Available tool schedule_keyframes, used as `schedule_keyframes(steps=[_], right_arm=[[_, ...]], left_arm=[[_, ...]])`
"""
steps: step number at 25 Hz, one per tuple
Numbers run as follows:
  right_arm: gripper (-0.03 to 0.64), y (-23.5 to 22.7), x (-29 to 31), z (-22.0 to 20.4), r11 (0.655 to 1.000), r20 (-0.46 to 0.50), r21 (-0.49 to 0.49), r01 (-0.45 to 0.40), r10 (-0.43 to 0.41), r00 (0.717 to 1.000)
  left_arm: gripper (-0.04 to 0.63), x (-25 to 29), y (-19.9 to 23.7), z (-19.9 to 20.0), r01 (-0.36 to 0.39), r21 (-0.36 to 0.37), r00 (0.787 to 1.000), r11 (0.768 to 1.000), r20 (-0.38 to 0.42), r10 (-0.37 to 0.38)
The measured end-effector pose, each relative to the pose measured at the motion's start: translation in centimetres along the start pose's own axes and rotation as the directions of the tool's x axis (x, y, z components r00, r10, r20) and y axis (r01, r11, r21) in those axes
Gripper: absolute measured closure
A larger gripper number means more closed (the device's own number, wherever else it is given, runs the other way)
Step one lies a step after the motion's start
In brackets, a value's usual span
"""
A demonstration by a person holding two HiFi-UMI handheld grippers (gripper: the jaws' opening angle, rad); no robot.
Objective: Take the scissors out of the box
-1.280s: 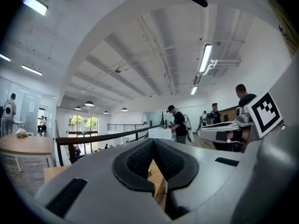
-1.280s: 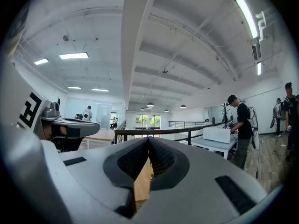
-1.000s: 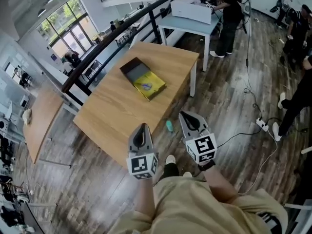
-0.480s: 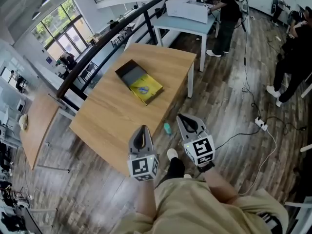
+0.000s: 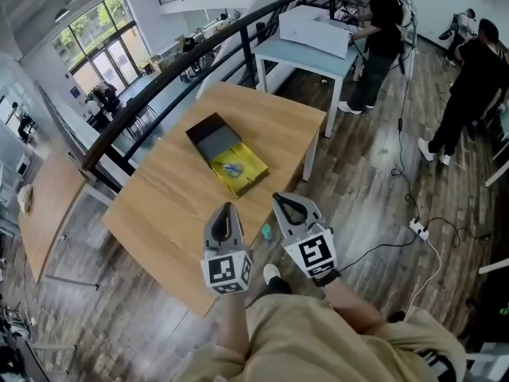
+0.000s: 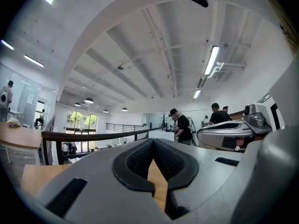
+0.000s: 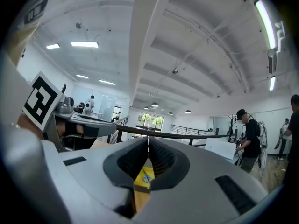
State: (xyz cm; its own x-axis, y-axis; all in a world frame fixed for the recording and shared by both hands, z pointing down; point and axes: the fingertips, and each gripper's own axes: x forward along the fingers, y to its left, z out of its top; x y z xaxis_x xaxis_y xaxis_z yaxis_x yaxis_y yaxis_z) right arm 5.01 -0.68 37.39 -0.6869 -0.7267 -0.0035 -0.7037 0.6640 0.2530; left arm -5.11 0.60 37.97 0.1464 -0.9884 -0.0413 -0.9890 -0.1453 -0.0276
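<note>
An open yellow box [image 5: 246, 165] lies on the wooden table [image 5: 175, 205], with its dark lid [image 5: 213, 136] beside it on the far side. Blue-handled scissors [image 5: 232, 169] rest inside the box. My left gripper [image 5: 227, 208] hovers over the table's near edge, jaws shut and empty, well short of the box. My right gripper [image 5: 282, 200] is beside it, just off the table's near right edge, also shut and empty. In the right gripper view the yellow box [image 7: 141, 185] and scissors [image 7: 147, 177] show through the slot below the shut tips [image 7: 148, 139]. The left gripper view shows its shut jaws [image 6: 153, 141] over bare wood.
A small teal object [image 5: 266, 231] lies on the floor between the grippers. Behind the wooden table stands a pale blue table [image 5: 306, 54] bearing a white box [image 5: 314, 26]. People stand at the back right. A dark railing [image 5: 167, 94] runs at left. A power strip [image 5: 417, 229] with cables lies on the floor.
Both grippers have moved forward toward the table, so the left one is now over its near edge. The box sits closer in view. Both jaws stay shut.
</note>
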Motion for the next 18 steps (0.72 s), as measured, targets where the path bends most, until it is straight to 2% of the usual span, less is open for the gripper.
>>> schedule_keyframes(steps=[7,13,18], right_arm=[[0.601,-2.5,8.0,-0.7,0.996,-0.017,0.086,-0.024,0.025,1.000],[0.601,-4.1,14.1,-2.3,0.993,-0.044,0.120,-0.024,0.029,0.999],[0.601,-4.1,17.9,-4.2,0.992,-0.083,0.124,-0.025,0.036,0.996]], left_arm=[[0.586,6.8,3.3,0.7,0.008,0.021,1.000,1.000,-0.002,-0.008],[0.586,11.0,7.7,-0.3,-0.014,0.024,1.000,1.000,-0.023,0.015],[0.586,13.0,10.8,-2.1,-0.021,-0.017,0.999,1.000,-0.031,0.020]])
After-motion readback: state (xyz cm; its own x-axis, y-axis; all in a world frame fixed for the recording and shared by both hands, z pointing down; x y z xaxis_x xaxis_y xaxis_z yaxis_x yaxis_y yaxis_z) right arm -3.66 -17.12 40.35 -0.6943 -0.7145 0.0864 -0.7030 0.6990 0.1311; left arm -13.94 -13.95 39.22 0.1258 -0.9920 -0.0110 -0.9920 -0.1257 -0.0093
